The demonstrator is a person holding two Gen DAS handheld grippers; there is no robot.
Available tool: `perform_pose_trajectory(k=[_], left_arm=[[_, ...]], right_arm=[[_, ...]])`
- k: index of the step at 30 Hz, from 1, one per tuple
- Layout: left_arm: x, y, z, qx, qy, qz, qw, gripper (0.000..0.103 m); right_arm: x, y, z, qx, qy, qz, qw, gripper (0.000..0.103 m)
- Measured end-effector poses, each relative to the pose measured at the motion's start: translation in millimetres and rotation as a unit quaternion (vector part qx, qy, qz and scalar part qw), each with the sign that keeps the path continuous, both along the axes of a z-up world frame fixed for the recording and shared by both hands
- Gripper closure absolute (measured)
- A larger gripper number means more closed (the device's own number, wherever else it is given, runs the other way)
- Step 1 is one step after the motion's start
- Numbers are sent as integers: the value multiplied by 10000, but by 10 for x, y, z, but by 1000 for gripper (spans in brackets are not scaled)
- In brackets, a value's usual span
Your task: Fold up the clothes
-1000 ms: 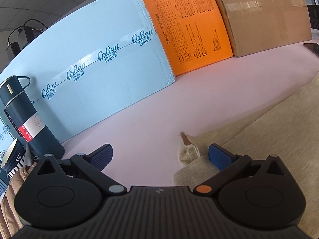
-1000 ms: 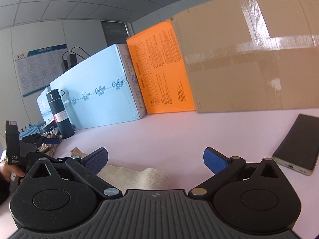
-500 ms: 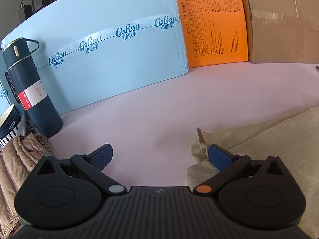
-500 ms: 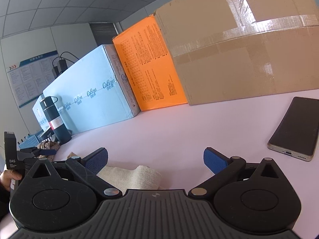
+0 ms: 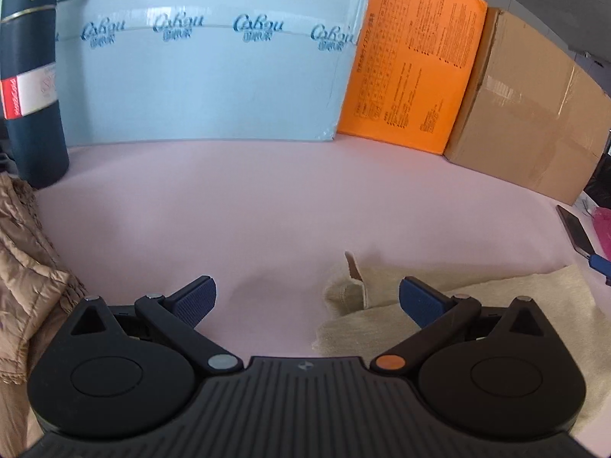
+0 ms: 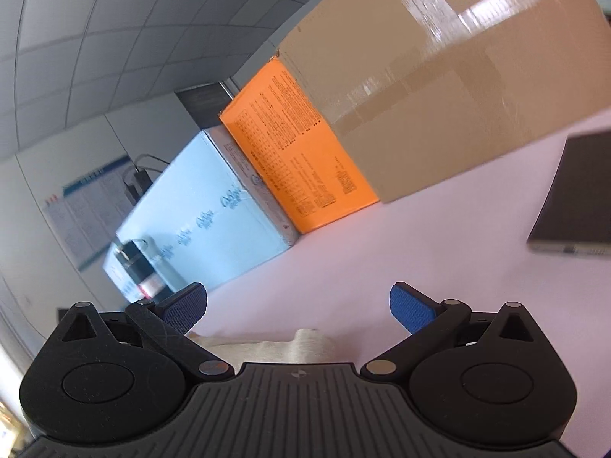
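Note:
A beige knit garment [image 5: 496,305] lies on the pink table at the lower right of the left wrist view, one cuff end [image 5: 353,286] curled up. My left gripper [image 5: 305,299] is open and empty, its right finger over the garment's edge. In the right wrist view only a rolled strip of the beige garment [image 6: 290,345] shows just below my right gripper [image 6: 298,307], which is open, empty and tilted.
A pale blue box [image 5: 198,57], an orange box [image 5: 412,65] and a brown carton [image 5: 534,114] line the table's far side. A dark flask [image 5: 26,76] stands at left above a tan quilted jacket [image 5: 26,286]. A phone [image 6: 576,198] lies at right.
Both grippers stayed open. The left view swung left, so the flask and tan jacket came closer. The right gripper tilted hard, and the phone moved toward the upper right edge.

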State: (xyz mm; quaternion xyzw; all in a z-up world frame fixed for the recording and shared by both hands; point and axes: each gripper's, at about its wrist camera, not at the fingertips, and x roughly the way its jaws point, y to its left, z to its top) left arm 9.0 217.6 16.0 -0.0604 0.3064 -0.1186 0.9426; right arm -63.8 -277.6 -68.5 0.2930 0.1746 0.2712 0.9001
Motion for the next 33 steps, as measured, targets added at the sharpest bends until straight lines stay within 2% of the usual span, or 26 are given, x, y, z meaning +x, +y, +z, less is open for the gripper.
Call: perform_pose_trajectory(k=[2,4,9,14,17,19,22,23,26,33], left_arm=[[-16,7,9,-55,-160,39,9998,0],[18,12,-11,-214,-146,13,9997,0],[209,19,-109,-419,241,85,9988,0],[291,131,-159,-794,295,345,9958,0],[352,204,-156,-1020,419,196,9937,0],[373,274,-144,-1396,529,-105,9887,0],[394,327,-161,-2007,829,-739,9733,0],[386,327,-161,-2105,927,-922,9688,0],[326,299,-136,-2073,1045,-1202,9652,0],[93,219,-126,-1636,1065,-1518,9689,0]], right_arm=[[20,12,-22,126,137,63,9998,0],[42,29,-34,128,239,101,9996,0],[97,73,-61,101,482,188,9986,0],[120,85,-81,111,592,232,9979,0],[123,90,-82,84,605,233,9979,0],[122,84,-86,107,600,235,9979,0],[123,79,-92,137,591,238,9979,0],[124,77,-94,145,589,239,9979,0],[118,63,-101,197,579,249,9978,0],[89,112,-96,72,669,513,9964,0]])
